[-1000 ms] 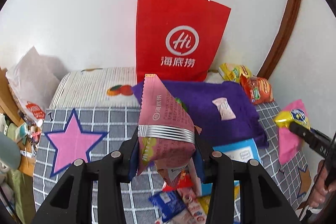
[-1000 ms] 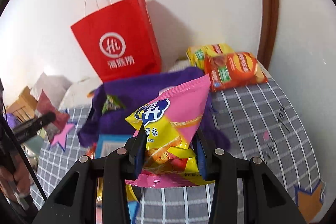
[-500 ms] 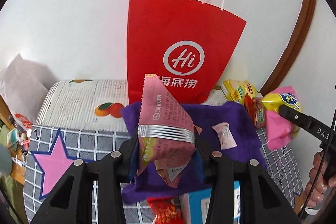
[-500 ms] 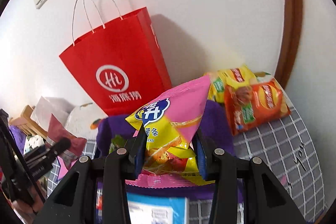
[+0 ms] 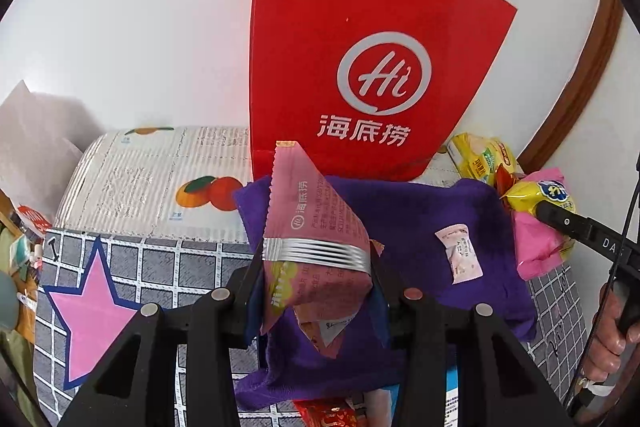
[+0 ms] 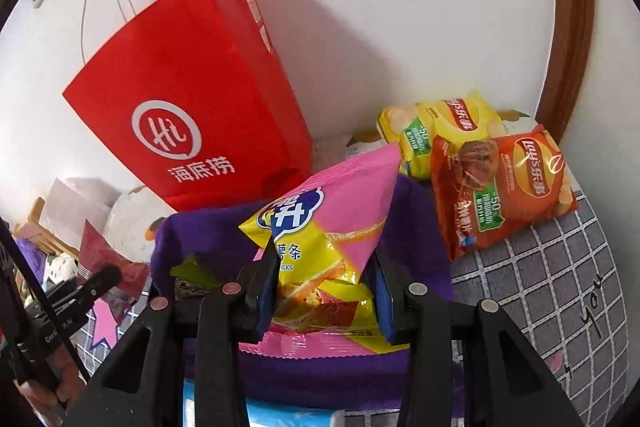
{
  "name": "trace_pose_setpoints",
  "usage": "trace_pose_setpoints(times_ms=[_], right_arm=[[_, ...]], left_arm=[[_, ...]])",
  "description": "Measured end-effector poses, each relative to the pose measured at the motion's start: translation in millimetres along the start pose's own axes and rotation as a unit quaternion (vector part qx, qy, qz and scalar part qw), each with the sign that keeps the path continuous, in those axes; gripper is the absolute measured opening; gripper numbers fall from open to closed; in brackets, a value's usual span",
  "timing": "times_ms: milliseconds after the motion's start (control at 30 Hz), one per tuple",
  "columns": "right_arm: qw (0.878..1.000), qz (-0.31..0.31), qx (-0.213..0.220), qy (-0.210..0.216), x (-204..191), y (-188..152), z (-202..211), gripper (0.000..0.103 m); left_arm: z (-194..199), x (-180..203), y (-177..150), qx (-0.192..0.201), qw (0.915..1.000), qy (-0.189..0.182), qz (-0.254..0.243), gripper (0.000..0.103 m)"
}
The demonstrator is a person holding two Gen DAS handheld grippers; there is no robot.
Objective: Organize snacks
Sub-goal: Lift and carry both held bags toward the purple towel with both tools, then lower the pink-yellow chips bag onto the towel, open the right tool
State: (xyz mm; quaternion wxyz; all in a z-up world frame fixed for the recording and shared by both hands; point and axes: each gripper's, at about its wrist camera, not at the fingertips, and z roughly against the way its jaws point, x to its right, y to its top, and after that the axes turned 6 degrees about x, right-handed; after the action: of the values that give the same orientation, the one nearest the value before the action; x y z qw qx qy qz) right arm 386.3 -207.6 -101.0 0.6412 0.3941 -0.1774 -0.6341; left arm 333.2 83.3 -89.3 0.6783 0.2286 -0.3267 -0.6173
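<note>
Two snacks, both pinched tight: my left gripper [image 5: 316, 287] holds a pink packet [image 5: 316, 239], my right gripper [image 6: 326, 291] a chip bag [image 6: 328, 227]. The red bag [image 5: 360, 59] stands straight ahead, nearer my left, its open top high up.

Left tongs [image 5: 316, 275] and right tongs [image 6: 326, 287] both clamped (each loaded), held level.

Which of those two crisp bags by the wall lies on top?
The orange crisp bag; its edge overlaps the yellow crisp bag behind it.

Upright pink packet [image 5: 316, 247] and pink-yellow chip bag [image 6: 324, 251], seemingly above purple cloth [image 5: 420, 211], before red bag [image 5: 360, 47].
</note>
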Motion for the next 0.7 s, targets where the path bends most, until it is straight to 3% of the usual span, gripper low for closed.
trace_pose_setpoints(times_ms=[233, 700], right_arm=[[1.000, 0.004, -0.013, -0.002, 1.3, -2.7, -6.5, 0.041], [0.999, 0.024, -0.026, -0.013, -4.5, -4.8, -14.0, 0.041]], left_arm=[[-12.4, 9.2, -5.6, -0.019, 0.9998, -0.003, -0.010, 0.041], [-10.4, 8.3, -4.5, -0.015, 0.9998, 0.002, -0.013, 0.041]])
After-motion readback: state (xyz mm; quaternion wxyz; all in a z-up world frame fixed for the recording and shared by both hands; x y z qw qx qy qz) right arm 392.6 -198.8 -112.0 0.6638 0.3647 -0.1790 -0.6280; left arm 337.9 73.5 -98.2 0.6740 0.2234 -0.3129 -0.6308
